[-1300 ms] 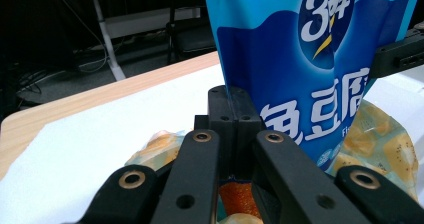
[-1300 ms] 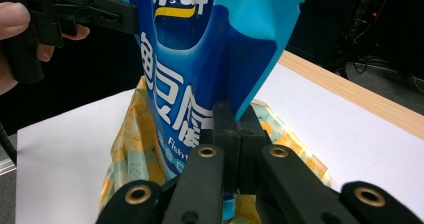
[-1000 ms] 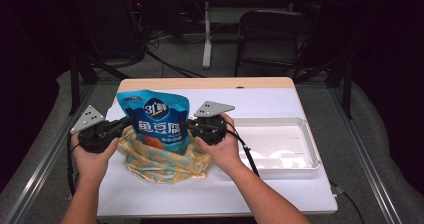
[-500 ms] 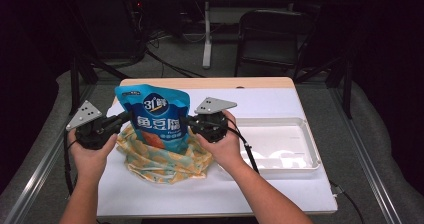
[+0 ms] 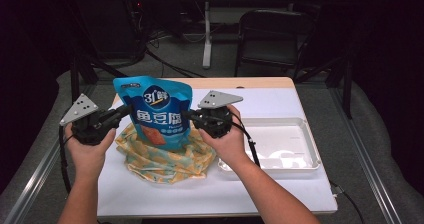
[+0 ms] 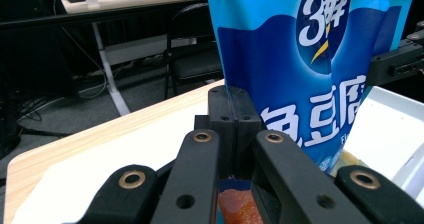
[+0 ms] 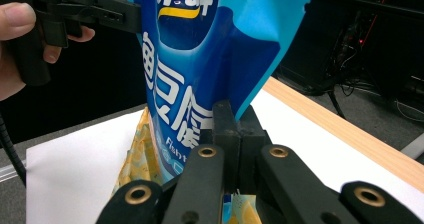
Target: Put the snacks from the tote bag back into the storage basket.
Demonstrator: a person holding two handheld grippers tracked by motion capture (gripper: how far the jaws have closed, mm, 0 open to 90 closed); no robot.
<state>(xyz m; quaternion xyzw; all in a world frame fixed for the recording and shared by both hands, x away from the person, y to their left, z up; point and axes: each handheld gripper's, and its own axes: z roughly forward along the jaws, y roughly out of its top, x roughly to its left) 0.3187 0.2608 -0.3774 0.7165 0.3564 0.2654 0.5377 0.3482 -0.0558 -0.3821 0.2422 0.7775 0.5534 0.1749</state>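
A blue snack bag point(image 5: 156, 111) with white lettering stands upright between both grippers, just above a crumpled yellow patterned cloth point(image 5: 165, 156). My left gripper point(image 5: 126, 110) is shut on the bag's left edge, and in the left gripper view its jaws point(image 6: 234, 109) pinch the blue bag point(image 6: 305, 74) at its seam. My right gripper point(image 5: 189, 115) is shut on the bag's right edge; in the right gripper view the closed jaws point(image 7: 234, 124) clamp the bag point(image 7: 200, 69), with the cloth point(image 7: 140, 154) below and the left gripper point(image 7: 135, 15) behind.
A clear plastic tray point(image 5: 305, 134) sits to the right on the white sheet point(image 5: 210, 194) that covers the wooden table point(image 5: 250, 82). Behind the table stand a black chair point(image 5: 270, 34) and desk legs. Cables trail from both grippers.
Both grippers have risen together, lifting the blue bag higher off the yellow cloth; its bottom now hangs nearly free of the folds.
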